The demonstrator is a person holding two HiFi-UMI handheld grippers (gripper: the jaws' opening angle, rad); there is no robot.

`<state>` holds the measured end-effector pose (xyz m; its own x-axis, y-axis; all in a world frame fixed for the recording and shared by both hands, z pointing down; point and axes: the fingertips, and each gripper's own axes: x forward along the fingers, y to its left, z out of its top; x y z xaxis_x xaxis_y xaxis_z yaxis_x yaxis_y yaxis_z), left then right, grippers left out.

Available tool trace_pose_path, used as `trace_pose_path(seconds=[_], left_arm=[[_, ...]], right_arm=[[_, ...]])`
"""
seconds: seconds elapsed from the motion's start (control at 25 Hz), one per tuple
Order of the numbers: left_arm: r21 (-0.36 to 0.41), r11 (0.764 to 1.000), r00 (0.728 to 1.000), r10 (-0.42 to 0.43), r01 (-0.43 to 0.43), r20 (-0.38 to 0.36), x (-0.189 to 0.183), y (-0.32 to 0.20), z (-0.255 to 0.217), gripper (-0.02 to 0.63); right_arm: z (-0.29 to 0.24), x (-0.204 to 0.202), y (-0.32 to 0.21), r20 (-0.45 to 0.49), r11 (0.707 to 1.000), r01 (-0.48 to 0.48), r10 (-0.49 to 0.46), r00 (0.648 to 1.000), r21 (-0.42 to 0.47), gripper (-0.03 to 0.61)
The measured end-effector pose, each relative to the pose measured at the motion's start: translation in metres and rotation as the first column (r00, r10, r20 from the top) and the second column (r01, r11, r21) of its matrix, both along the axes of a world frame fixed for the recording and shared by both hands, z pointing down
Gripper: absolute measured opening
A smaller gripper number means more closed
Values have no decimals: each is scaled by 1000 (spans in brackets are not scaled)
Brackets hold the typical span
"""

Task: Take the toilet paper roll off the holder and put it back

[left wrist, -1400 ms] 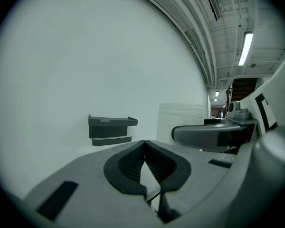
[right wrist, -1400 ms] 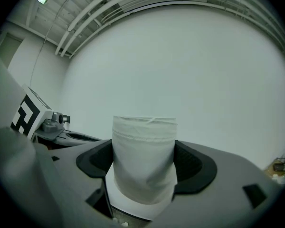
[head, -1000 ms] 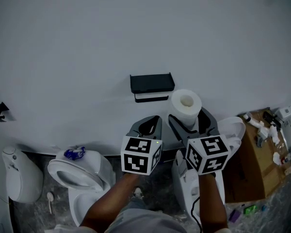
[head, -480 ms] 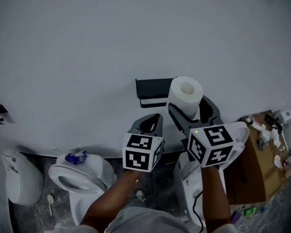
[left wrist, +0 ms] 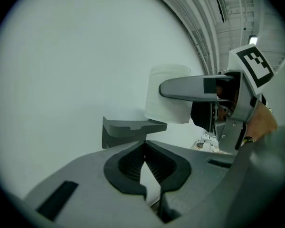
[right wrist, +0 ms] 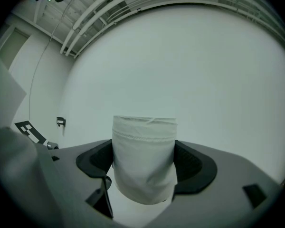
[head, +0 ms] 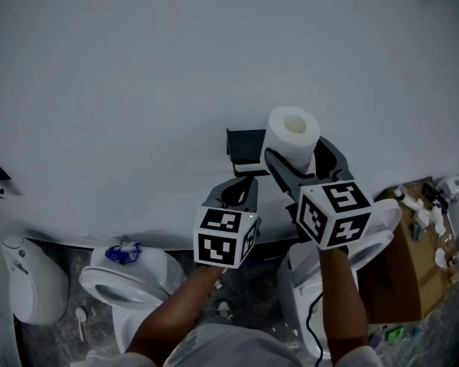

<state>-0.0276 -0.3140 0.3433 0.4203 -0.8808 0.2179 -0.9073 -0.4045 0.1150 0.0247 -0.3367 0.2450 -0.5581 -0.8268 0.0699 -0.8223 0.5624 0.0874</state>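
Observation:
A white toilet paper roll [head: 292, 137] stands upright between the jaws of my right gripper [head: 304, 161], which is shut on it; the roll [right wrist: 143, 158] fills the middle of the right gripper view. It hangs in front of the right end of the black wall holder [head: 245, 145], partly hiding it. In the left gripper view the holder [left wrist: 128, 128] sits just beyond my jaws, with the roll [left wrist: 167, 95] above and to its right. My left gripper [head: 234, 193] is shut with nothing in it, below the holder.
A plain white wall [head: 138, 67] fills the background. Below stand a toilet [head: 126, 270] with a blue object on it, a second toilet [head: 367, 243], a white urinal-like fixture [head: 29, 275], and an open cardboard box [head: 413, 243] with clutter at right.
My right gripper has carried the roll upward and toward the wall, so it now overlaps the holder's right end. The left gripper has stayed about where it was.

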Motion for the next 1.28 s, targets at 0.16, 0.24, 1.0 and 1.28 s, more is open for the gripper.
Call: trace_pose_path(seconds=[0.16, 0.24, 1.0, 1.28], left_arm=[[-4, 1000, 1000, 6, -6, -9, -8, -11, 2, 5], [-6, 1000, 1000, 10, -10, -8, -11, -15, 3, 5], [-36, 998, 998, 59, -60, -27, -18, -40, 17, 5], [-48, 997, 998, 56, -57, -22, -17, -38, 24, 5]], right_arm=[[1, -11, -16, -3, 1000, -6, 6, 1000, -4, 385], [1, -15, -24, -3, 1000, -13, 13, 1000, -4, 385], [21, -37, -72, -58, 997, -79, 79, 995, -2, 385], [27, -34, -70, -29, 996, -78, 77, 997, -33, 385]])
